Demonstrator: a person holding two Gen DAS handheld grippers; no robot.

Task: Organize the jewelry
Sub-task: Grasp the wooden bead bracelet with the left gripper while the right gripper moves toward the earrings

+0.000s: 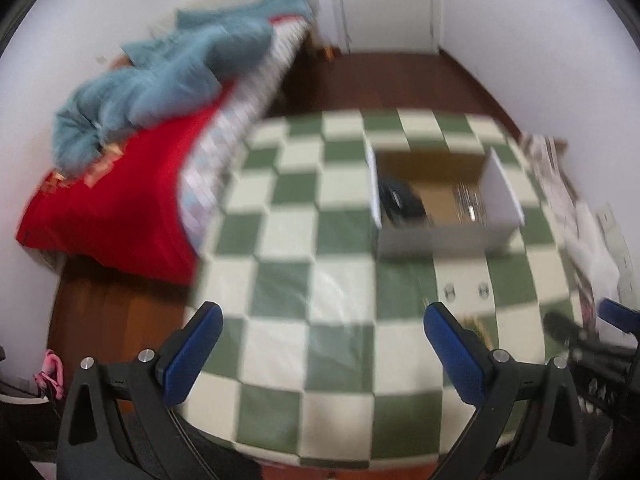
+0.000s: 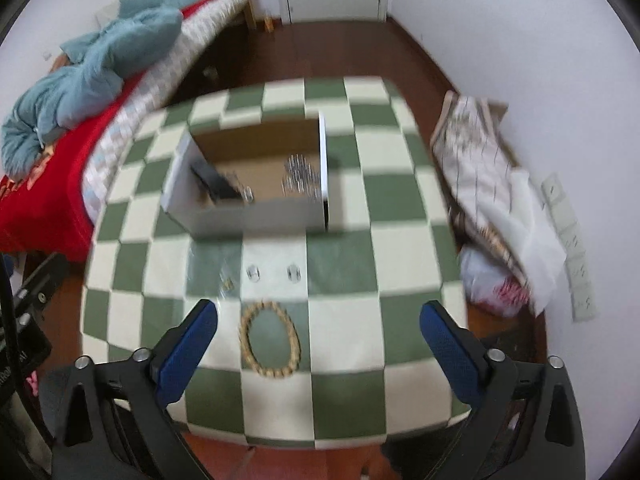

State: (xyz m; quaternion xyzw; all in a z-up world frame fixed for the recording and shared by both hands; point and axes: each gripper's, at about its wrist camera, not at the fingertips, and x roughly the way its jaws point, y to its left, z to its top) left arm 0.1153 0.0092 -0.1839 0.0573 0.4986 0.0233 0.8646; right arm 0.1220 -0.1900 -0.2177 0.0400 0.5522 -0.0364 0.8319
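Observation:
A white open box (image 1: 436,236) with a brown inside stands on the green and cream checked table (image 1: 280,264); it holds a black item (image 1: 400,200) and a silvery chain pile (image 1: 470,204). In the right wrist view the box (image 2: 256,216) is ahead, with two small clear earrings (image 2: 272,273) and a tiny gold piece (image 2: 227,283) in front of it. A beaded wooden bracelet (image 2: 269,340) lies on the table between my right fingers. My right gripper (image 2: 318,344) is open and empty above it. My left gripper (image 1: 320,348) is open and empty over the table's near left part.
A bed with a red cover (image 1: 112,208) and a blue-grey blanket (image 1: 160,80) is at the left. Patterned fabric and plastic bags (image 2: 492,208) are piled at the right by the wall. A brown wooden floor (image 2: 320,48) surrounds the table.

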